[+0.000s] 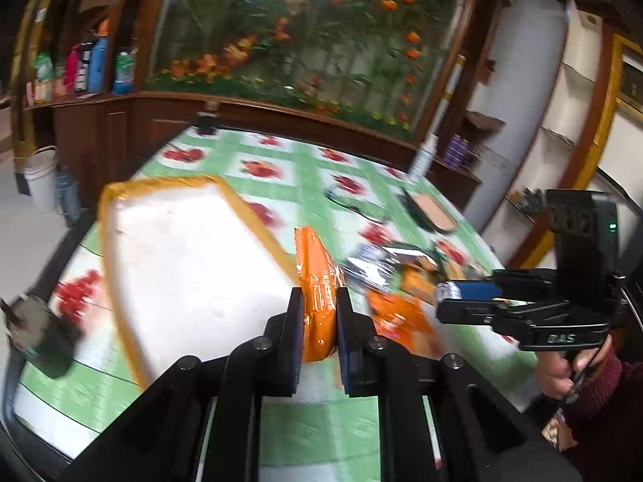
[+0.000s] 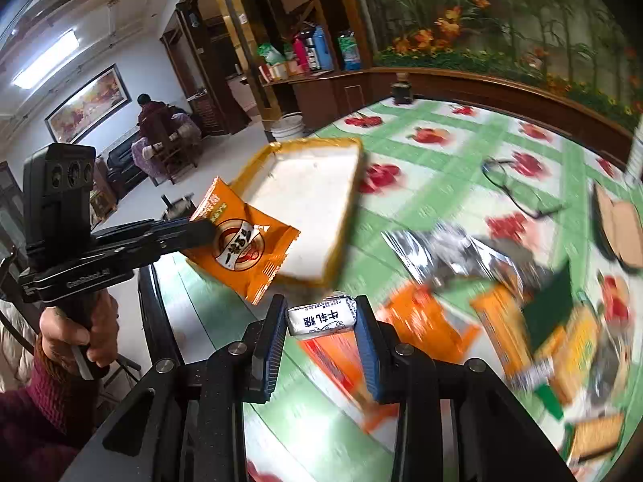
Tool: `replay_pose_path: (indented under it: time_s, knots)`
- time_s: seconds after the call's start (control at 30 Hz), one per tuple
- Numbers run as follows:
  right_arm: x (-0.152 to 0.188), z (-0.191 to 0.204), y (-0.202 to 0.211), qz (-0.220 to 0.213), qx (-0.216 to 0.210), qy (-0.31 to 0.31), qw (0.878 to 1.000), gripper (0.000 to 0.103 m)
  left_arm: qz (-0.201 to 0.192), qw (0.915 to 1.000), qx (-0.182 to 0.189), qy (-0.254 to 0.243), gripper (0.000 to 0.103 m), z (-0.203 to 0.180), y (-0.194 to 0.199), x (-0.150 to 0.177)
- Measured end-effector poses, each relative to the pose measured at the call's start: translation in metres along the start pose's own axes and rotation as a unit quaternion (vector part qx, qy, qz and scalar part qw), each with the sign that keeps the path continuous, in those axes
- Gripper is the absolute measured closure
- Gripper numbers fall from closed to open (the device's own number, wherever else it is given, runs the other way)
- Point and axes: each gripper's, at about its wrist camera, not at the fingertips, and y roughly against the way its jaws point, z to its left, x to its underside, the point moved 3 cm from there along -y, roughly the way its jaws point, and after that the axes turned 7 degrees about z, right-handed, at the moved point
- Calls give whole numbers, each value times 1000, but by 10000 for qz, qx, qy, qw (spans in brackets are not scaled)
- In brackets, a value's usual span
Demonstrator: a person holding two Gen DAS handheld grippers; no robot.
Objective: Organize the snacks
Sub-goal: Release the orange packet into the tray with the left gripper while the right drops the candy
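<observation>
- Orange-rimmed white tray (image 1: 181, 249) is seen empty at the table's left; it is judged the drop spot.
- Orange snack packet (image 1: 317, 293) is clamped by the left gripper (image 1: 319, 321), lifted just beside the tray; release over it is called for next.
- Loose snack pile (image 2: 502, 313) is left on the green cloth.
- White wrapped candy (image 2: 321, 317) is pinched by the right gripper (image 2: 321, 323), carry-to-tray step.

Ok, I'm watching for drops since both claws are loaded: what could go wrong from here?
The left claw pinches the orange packet only near one edge, so the packet could swing or slip out before reaching the tray. The right claw holds the small white candy by its ends; a slight loosening could drop it onto the snack pile. The eyeglasses lie close to that pile and could be knocked.
</observation>
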Motion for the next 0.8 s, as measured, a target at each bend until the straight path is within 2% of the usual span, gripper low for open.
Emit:
replay_pose_path:
  time_s: [0.17, 0.37, 0.5, 0.67, 0.8]
  knots:
    - [-49, 12, -34, 43, -42, 98, 9999, 67, -1, 9984, -454, 332, 89, 50, -13, -25]
    - [-113, 4, -117, 282, -203, -237, 9991, 67, 117, 9938, -881, 672, 89, 97, -45, -48]
    - [-145, -2, -171, 381, -95, -382, 9985, 67, 239, 9899, -1157, 790, 89, 116, -67, -59]
    - [-165, -16, -226, 656, -2, -664, 9956, 67, 430, 9854, -1301, 1008, 89, 136, -89, -63]
    - [-174, -24, -255, 846, 180, -755, 9934, 67, 333, 9834, -1429, 1065, 89, 141, -88, -68]
